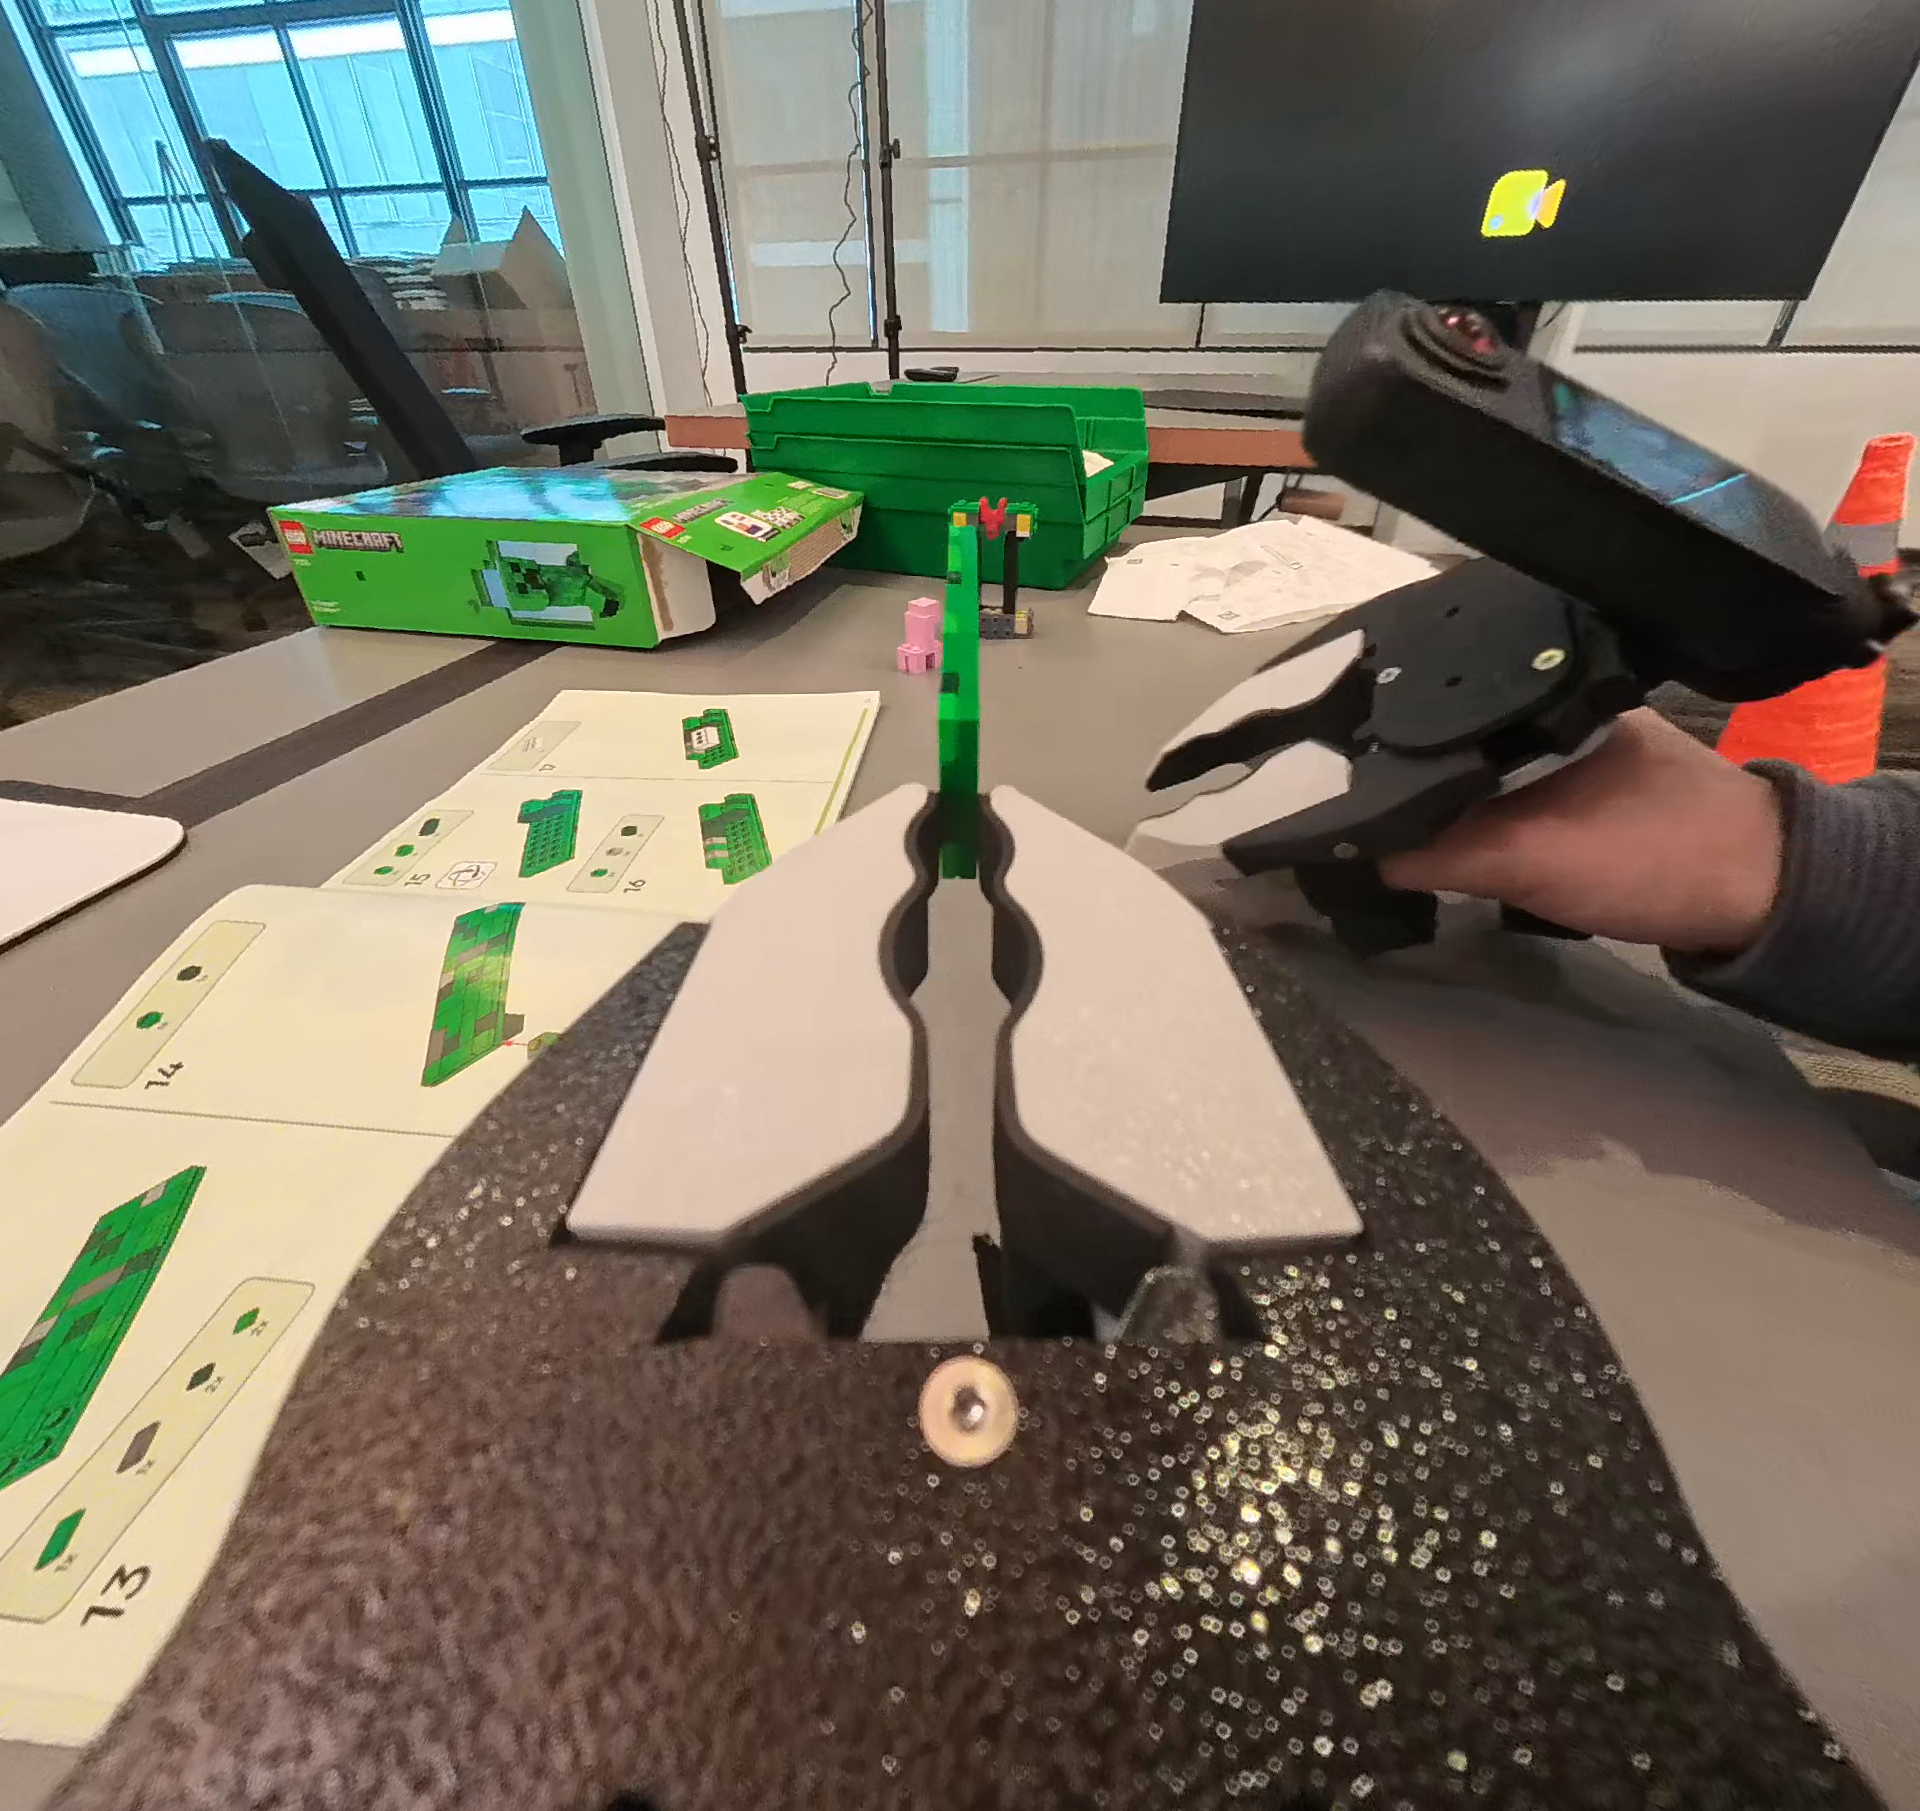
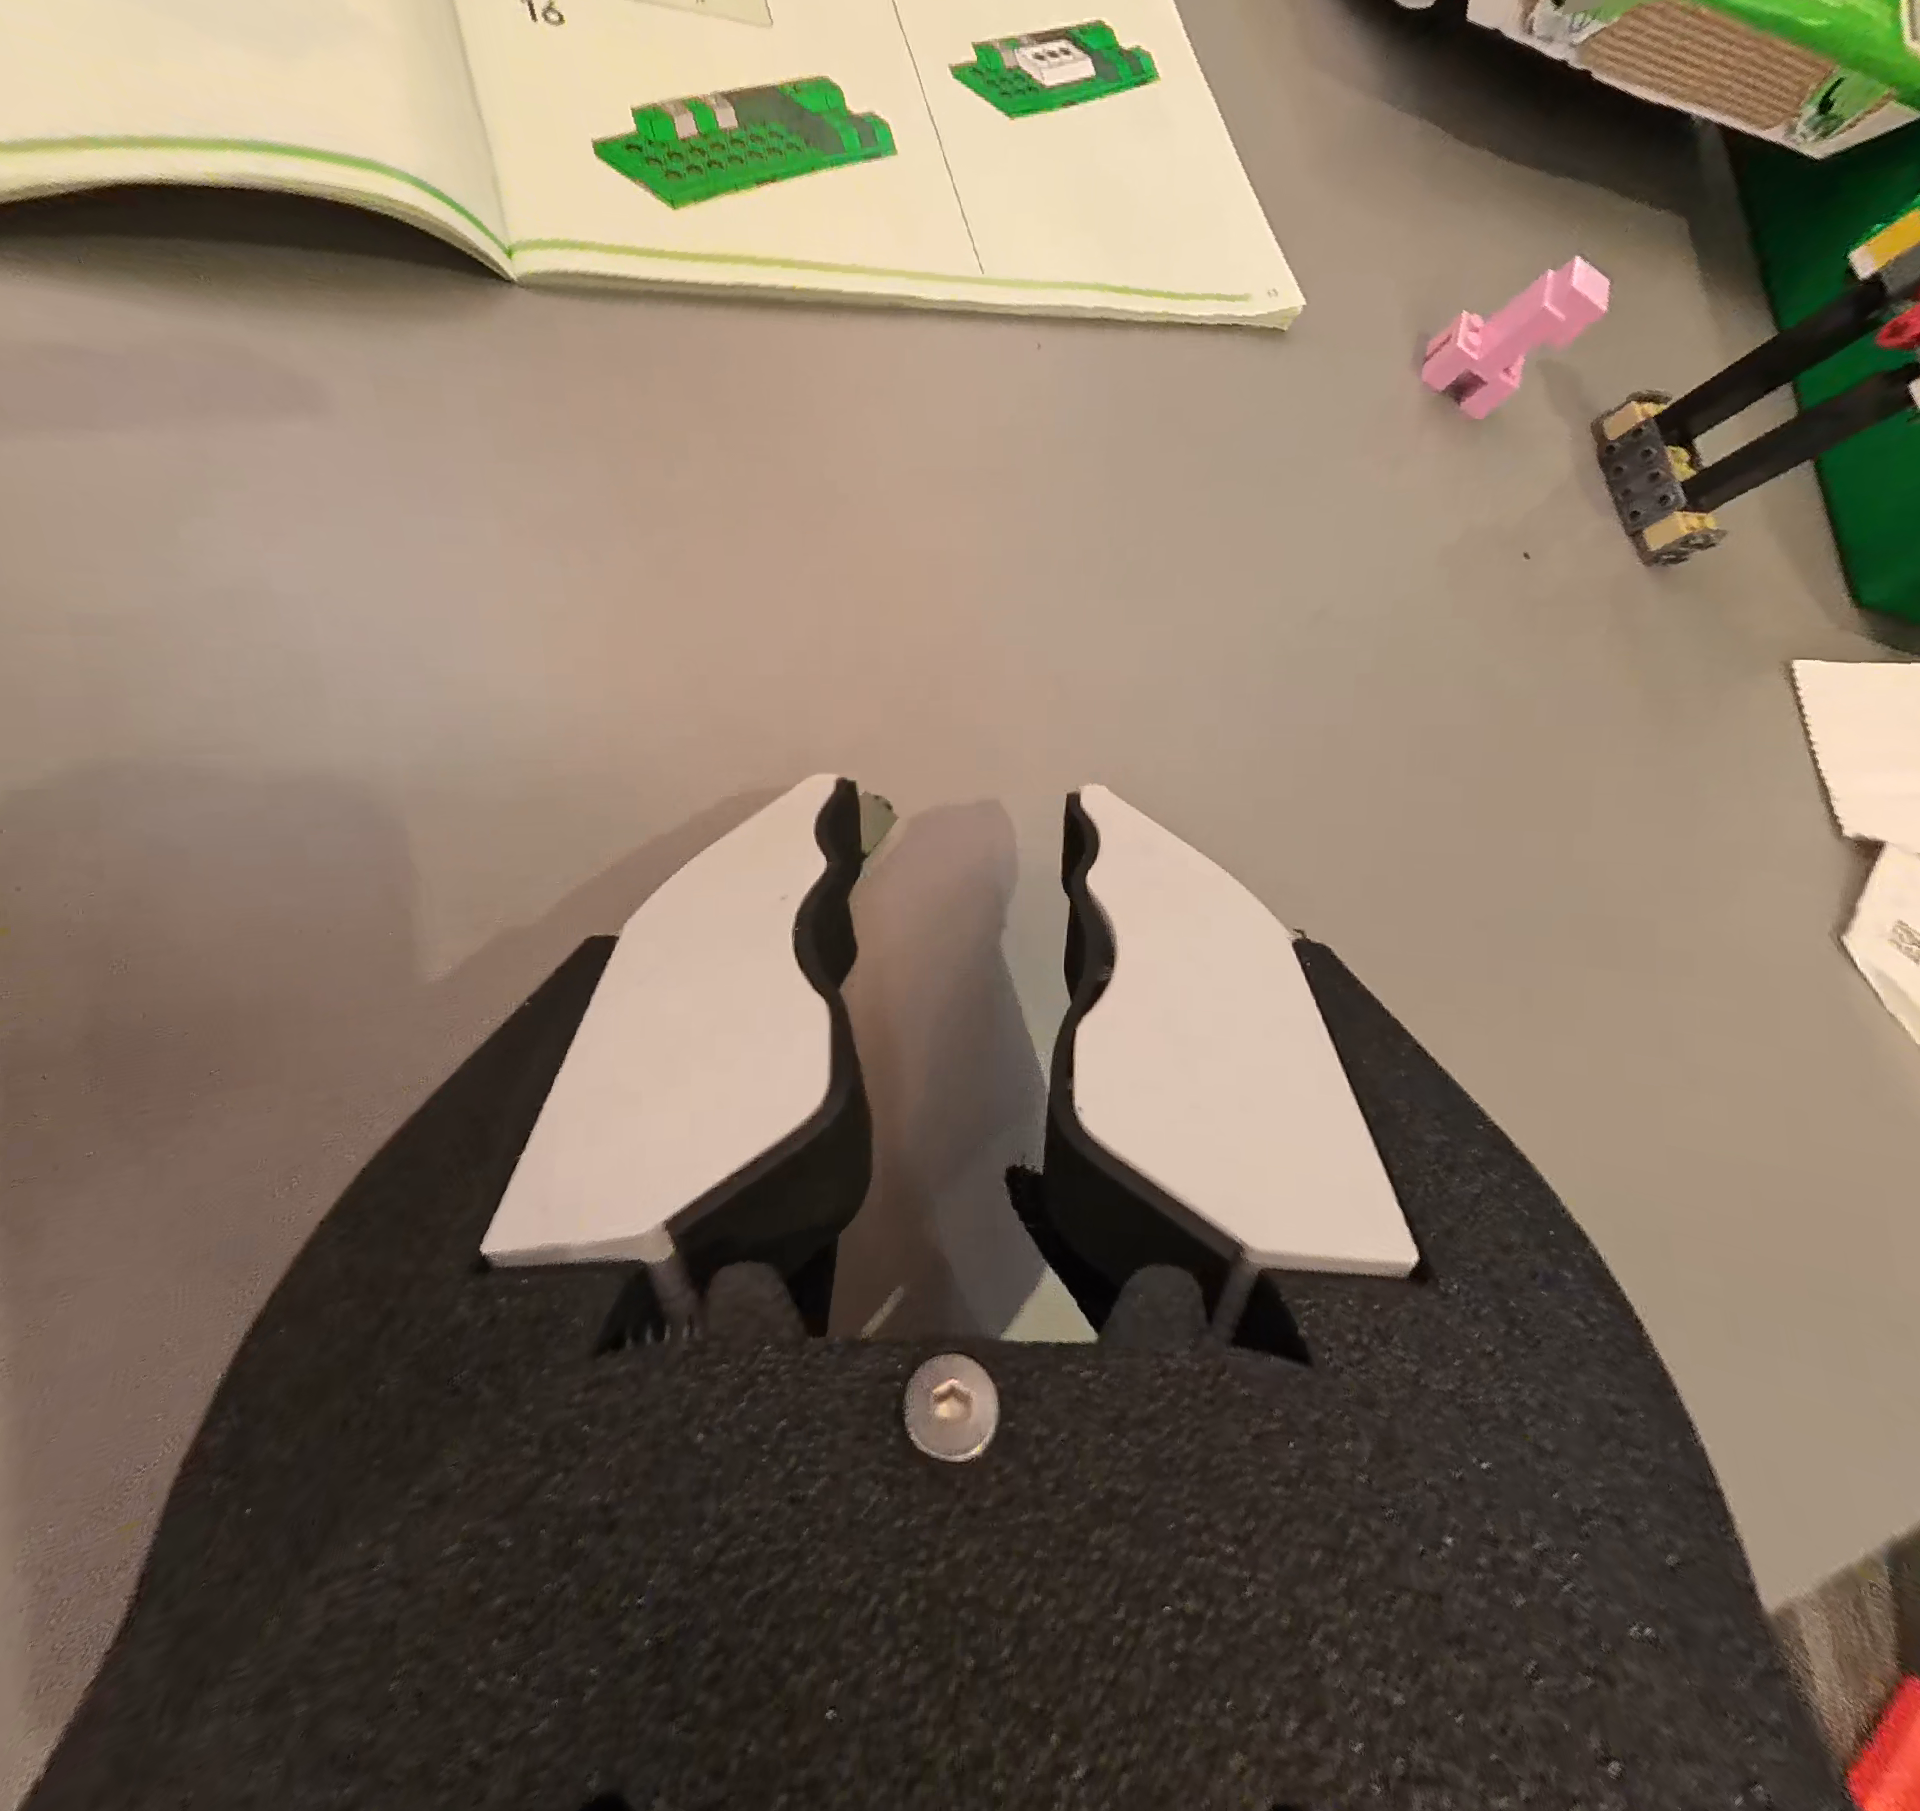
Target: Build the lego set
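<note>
Two fingers of the left gripper (image 1: 958, 826) clamp a green Lego plate (image 1: 958, 722) on edge, upright above the grey table (image 1: 623, 660). Right gripper (image 2: 961, 811) hangs just beside, parted and empty, over bare tabletop near the instruction booklet (image 2: 831, 99).

Booklet (image 1: 416, 930) left of plate (image 1: 958, 722) (box (image 1: 540, 566) behind).
</note>
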Available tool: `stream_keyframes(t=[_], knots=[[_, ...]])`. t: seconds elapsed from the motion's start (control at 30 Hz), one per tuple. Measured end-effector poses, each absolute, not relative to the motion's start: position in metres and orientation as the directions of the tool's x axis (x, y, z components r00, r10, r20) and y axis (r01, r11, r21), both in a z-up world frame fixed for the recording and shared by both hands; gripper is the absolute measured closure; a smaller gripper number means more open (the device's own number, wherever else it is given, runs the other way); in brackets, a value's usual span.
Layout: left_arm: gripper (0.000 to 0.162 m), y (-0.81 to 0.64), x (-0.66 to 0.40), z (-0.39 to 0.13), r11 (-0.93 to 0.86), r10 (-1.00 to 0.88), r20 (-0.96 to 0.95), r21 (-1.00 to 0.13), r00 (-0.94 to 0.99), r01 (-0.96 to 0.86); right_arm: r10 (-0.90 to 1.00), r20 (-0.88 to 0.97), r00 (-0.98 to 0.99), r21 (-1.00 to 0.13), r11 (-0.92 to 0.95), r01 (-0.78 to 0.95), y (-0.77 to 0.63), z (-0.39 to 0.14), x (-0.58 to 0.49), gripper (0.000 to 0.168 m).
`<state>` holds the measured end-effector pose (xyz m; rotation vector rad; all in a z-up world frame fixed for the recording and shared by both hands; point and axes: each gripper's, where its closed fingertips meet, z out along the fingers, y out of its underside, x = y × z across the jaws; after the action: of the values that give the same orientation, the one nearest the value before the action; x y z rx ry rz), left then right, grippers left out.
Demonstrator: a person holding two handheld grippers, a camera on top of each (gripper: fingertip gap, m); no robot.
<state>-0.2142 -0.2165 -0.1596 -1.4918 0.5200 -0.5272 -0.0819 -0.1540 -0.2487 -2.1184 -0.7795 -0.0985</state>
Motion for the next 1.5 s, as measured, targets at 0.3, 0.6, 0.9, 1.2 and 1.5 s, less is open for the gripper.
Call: stream_keyframes(t=[0.3,0.6,0.9,1.2,1.5], knots=[[0.156,-0.218,-0.211,-0.162,0.004,-0.642,0.002,-1.000,0.767,0.005,0.534,0.014,0.845,-0.755,-0.549,0.359,-0.176,-0.253,-0.092,0.142],[0.156,-0.219,-0.209,-0.162,0.001,-0.649,0.002,-1.000,0.761,0.003,0.520,0.076,0.851,-0.749,-0.533,0.393,-0.171,-0.256,-0.091,0.148],[0.156,-0.220,-0.208,-0.163,0.014,-0.644,-0.032,-0.999,0.764,-0.031,0.511,0.018,0.859,-0.731,-0.580,0.360,-0.167,-0.260,-0.090,0.148],[0.156,-0.219,-0.208,-0.167,0.012,-0.631,-0.068,-0.997,0.773,-0.078,0.634,0.066,0.771,-0.757,-0.472,0.453,-0.172,-0.253,-0.104,0.160],[0.156,-0.222,-0.196,-0.172,0.009,-0.680,-0.085,-0.994,0.729,-0.107,0.869,0.054,0.492,-0.898,-0.173,0.404,-0.222,-0.175,-0.174,0.161]])
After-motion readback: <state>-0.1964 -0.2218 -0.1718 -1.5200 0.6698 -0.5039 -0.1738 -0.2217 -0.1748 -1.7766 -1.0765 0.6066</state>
